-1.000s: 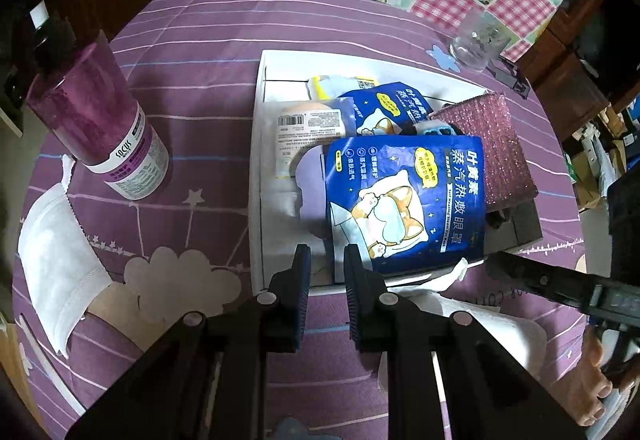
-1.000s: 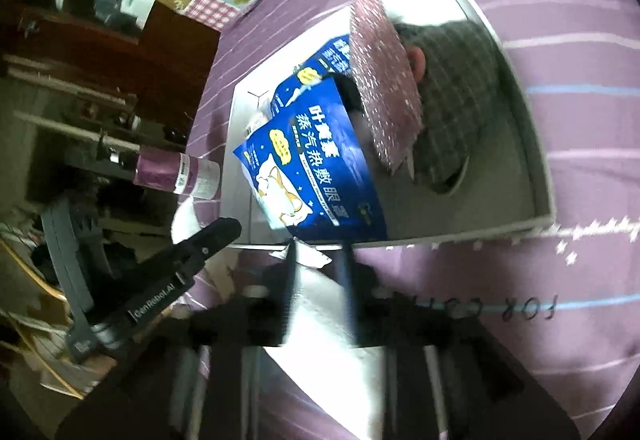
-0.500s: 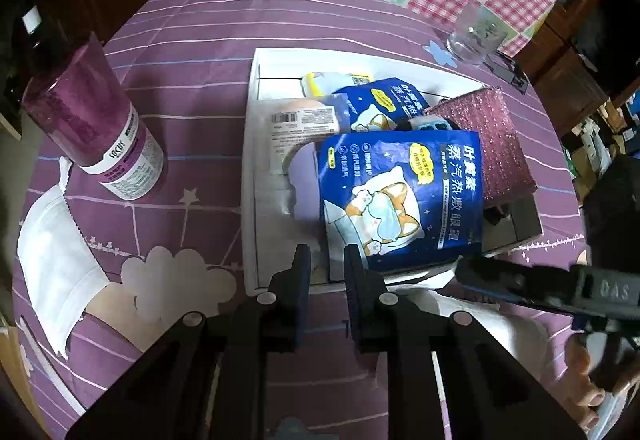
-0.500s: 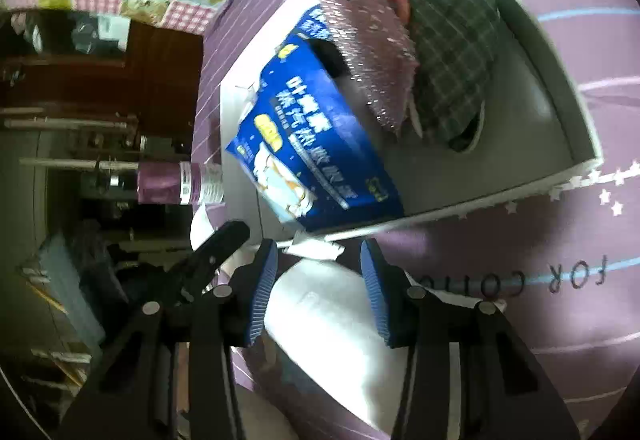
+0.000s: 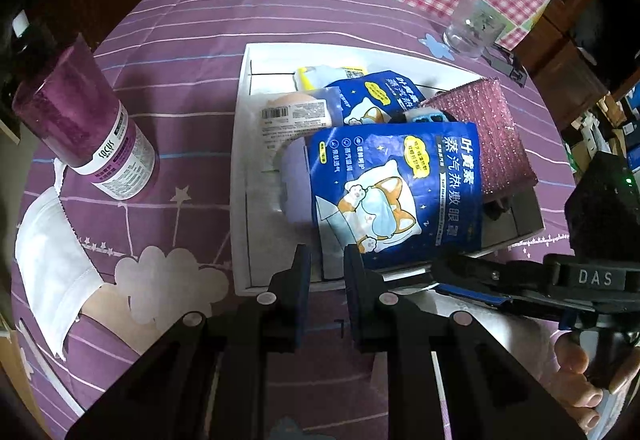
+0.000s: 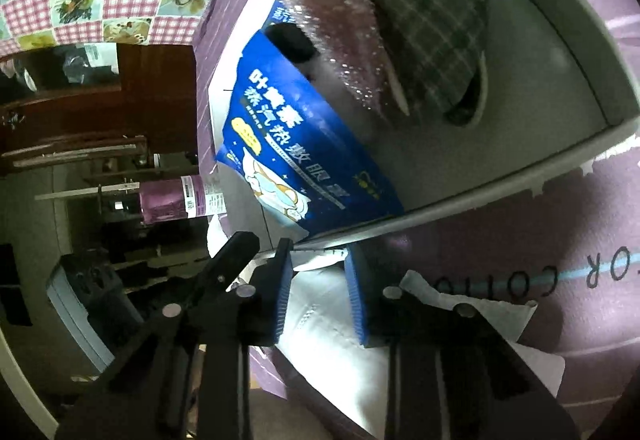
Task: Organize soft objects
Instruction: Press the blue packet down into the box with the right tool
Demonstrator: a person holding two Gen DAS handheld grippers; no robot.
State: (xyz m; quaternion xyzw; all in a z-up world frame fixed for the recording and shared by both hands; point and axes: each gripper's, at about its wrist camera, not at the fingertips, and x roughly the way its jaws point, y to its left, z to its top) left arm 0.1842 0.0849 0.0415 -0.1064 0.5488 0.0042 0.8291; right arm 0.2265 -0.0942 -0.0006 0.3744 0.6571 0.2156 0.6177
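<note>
The white box (image 5: 240,176) sits mid-surface on the purple cloth (image 5: 180,40), and everything reads off it. Inside, leaning on the box's near wall, a blue pouch (image 5: 396,192) with Chinese characters, a corgi cartoon and a small line of English too fine to make out; a second blue pouch (image 5: 376,96) farther in. On the box's right side, a glittery pink pad (image 5: 496,136) and a plaid cap (image 6: 436,20).

Just outside the near wall lies a white face mask (image 6: 320,316). The right tool (image 6: 316,292), marked "DAS", straddles it; its jaws have just been closing, pads either side of the mask, contact not clear. The left tool (image 5: 324,280) hovers at the near wall, jaws narrowly apart, nothing between them.

Left of the box: a purple bottle (image 5: 88,128) labelled "SACUS", I think, and another white mask (image 5: 52,260). On the cloth right of the mask, mirrored lettering reading "FOR COTTO".
</note>
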